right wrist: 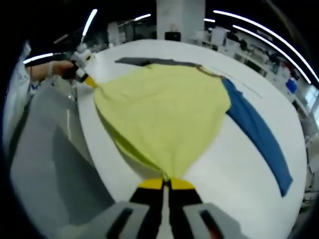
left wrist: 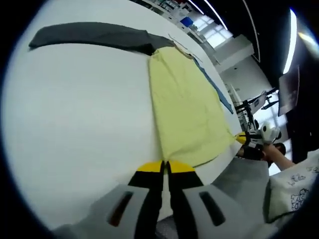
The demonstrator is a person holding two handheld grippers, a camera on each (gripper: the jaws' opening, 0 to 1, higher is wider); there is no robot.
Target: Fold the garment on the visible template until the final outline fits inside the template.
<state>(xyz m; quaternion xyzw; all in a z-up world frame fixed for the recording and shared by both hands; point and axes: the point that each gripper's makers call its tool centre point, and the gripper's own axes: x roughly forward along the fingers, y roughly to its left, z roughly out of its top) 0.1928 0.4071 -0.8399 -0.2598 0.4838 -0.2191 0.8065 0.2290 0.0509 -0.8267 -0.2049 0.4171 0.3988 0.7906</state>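
A white table (right wrist: 239, 149) carries the yellow garment (right wrist: 164, 114), with a blue cloth (right wrist: 259, 134) lying along one side of it and a dark grey cloth (left wrist: 94, 35) at its far end. The left gripper (left wrist: 165, 167) and the right gripper (right wrist: 166, 183) each have their jaws closed on a near corner of the yellow garment, at the table edge, and the cloth is stretched between them.

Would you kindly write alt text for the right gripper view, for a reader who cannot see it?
The right gripper, jaws shut, pinches the near edge of a yellow garment spread on a white table. The left gripper holds its far corner; a blue cloth lies alongside.
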